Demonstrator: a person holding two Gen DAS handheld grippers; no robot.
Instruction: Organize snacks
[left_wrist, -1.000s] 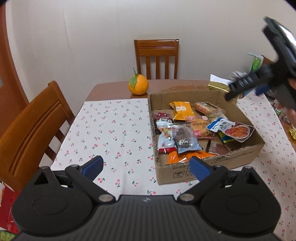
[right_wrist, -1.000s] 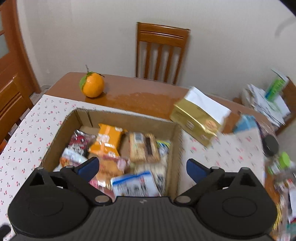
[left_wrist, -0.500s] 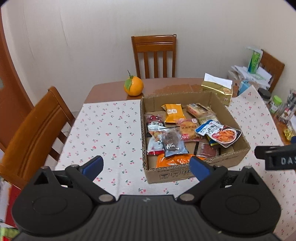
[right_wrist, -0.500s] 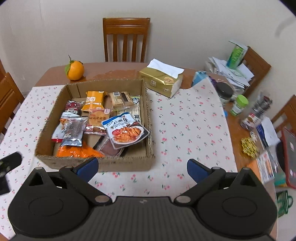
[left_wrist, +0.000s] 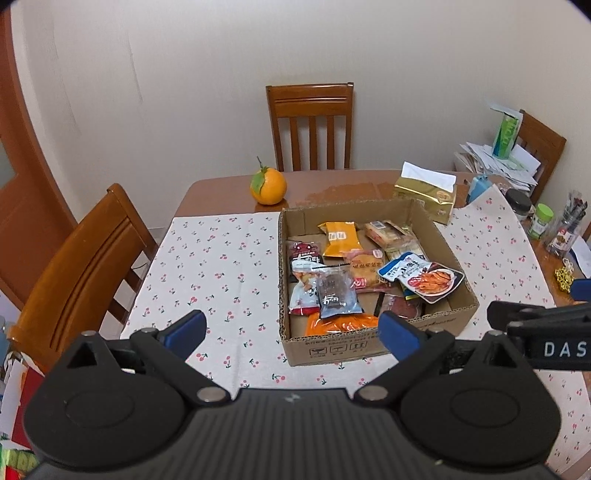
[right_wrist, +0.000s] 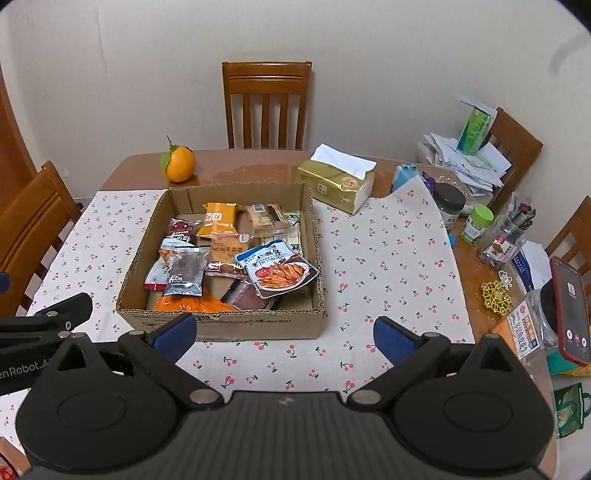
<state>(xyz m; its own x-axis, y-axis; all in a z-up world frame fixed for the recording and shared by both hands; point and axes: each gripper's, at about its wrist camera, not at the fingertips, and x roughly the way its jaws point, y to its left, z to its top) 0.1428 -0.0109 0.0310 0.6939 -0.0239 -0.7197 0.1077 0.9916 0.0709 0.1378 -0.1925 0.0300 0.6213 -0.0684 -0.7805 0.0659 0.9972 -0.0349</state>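
Left wrist view: left gripper (left_wrist: 291, 332) jaws wide apart, nothing between them, held above the table's near edge. Cardboard box (left_wrist: 373, 341) sits mid-table on the cherry-print cloth (left_wrist: 221, 266), corrugated rim ragged. Snack packets (left_wrist: 369, 266) piled loose inside; glossy foil and clear film, lower ones buried, labels too small to read. Right gripper (left_wrist: 543, 325) cut off at the frame's right edge, only one black finger and part of the lettering visible. Orange (left_wrist: 268, 185) with leaf near the far edge on bare wood.

Right wrist view: right gripper (right_wrist: 284, 338) jaws also spread, empty, over the near edge. Box front wall hides the bottom packets. Gold tissue pack (right_wrist: 334, 184) just beside the box's far right corner. Jars (right_wrist: 461, 210) and papers crowd the table's right edge; phone (right_wrist: 569, 310) partly cut off.
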